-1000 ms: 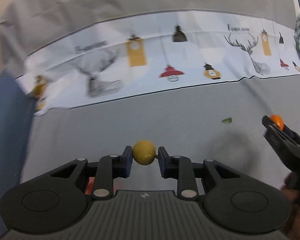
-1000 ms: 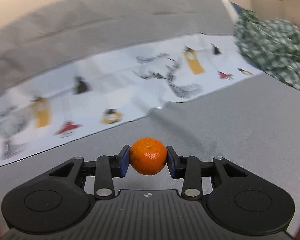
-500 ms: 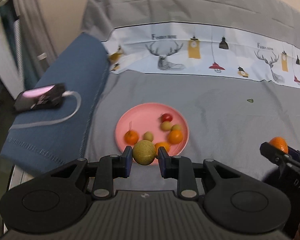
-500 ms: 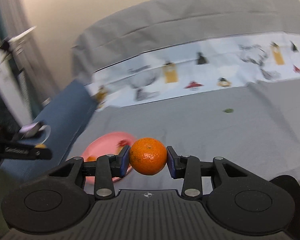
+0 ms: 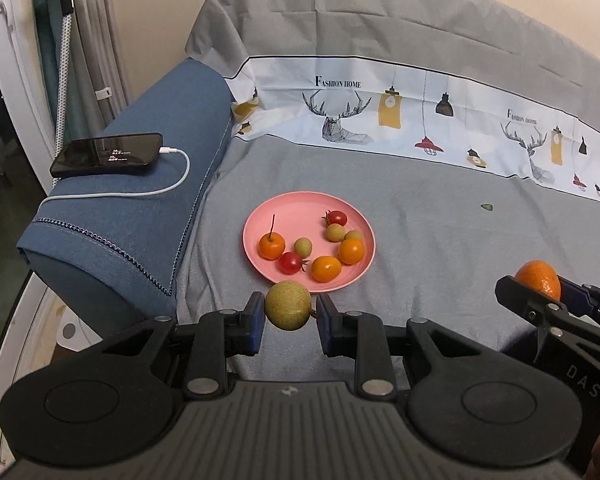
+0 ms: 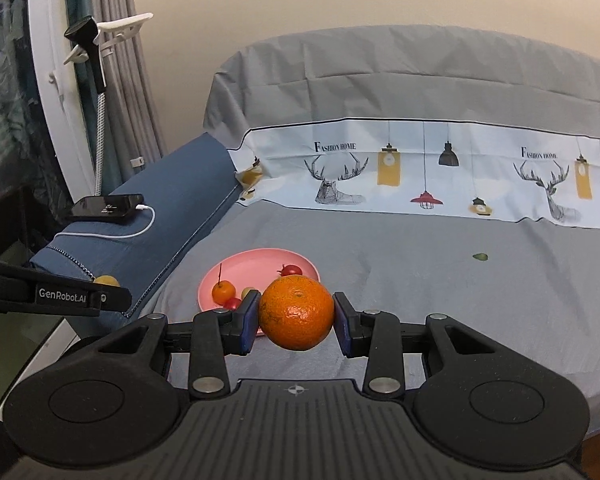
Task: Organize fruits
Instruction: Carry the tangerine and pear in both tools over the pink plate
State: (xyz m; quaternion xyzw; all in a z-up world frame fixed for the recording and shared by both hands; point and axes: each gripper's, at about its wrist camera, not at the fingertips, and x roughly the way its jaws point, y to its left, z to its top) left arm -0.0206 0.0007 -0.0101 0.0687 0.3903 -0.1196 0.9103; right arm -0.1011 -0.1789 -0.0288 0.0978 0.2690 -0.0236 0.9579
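Observation:
My left gripper point(image 5: 289, 312) is shut on a yellow-green round fruit point(image 5: 288, 305), held just in front of the near rim of a pink plate point(image 5: 300, 210) on the grey bed. The plate holds several small orange, red and green fruits. My right gripper point(image 6: 296, 314) is shut on an orange point(image 6: 296, 312), held above the bed in front of the plate point(image 6: 256, 264). The right gripper with its orange also shows at the right of the left wrist view point(image 5: 538, 280). The left gripper with its fruit shows at the left edge of the right wrist view point(image 6: 106, 281).
A blue folded blanket point(image 5: 140, 184) lies left of the plate with a phone point(image 5: 106, 155) and white cable on it. A patterned white band point(image 5: 420, 120) crosses the bed behind. A small green scrap point(image 5: 487, 207) lies on the sheet at right.
Both views have swung left and down from the patterned band to the pink plate and blue blanket. Each gripper has kept its fruit.

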